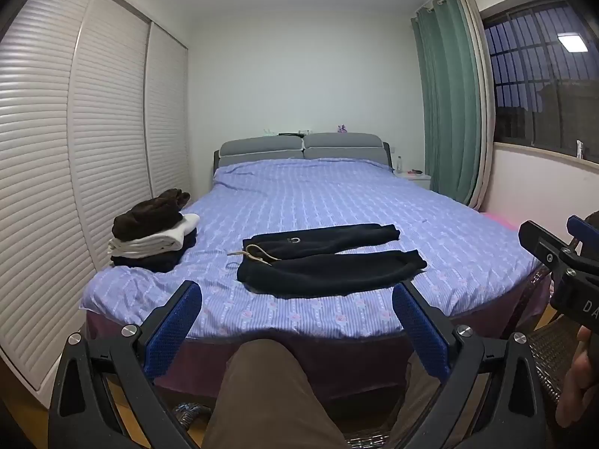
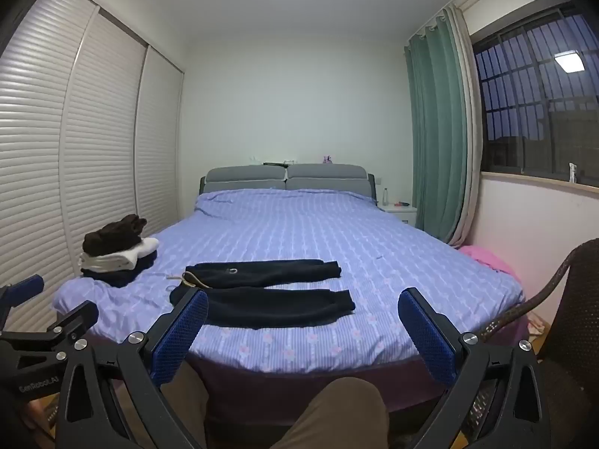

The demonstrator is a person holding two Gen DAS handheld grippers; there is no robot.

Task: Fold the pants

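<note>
Pants (image 1: 329,258) of dark navy fleece, with a pale drawstring at the waist, are what both grippers face, and neither touches them. Starting at the left gripper (image 1: 297,321), its blue-padded fingers stand spread wide with nothing between them, held in the air short of the foot of the bed above the person's brown-trousered knee (image 1: 269,393); the right gripper (image 2: 303,323) is likewise spread and empty, alongside it on the right. Beyond the fingers lies the bed's lilac striped sheet (image 1: 337,194), and the pants rest flat on its near part, a little in from the edge. Their long axis runs crosswise to the grippers' line of sight: the waistband and drawstring (image 1: 254,254) lie to the left, the two legs stretch rightward, slightly parted, with the cuffs (image 1: 415,262) at the right. So the left gripper appears nearer the waist and the right gripper nearer the cuffs, which suits a fold that brings one leg over the other, or cuffs toward the waist. Farther left, near the bed's corner, sits a stack of folded clothes (image 1: 149,239), brown on white on dark, well apart from the pants.
</note>
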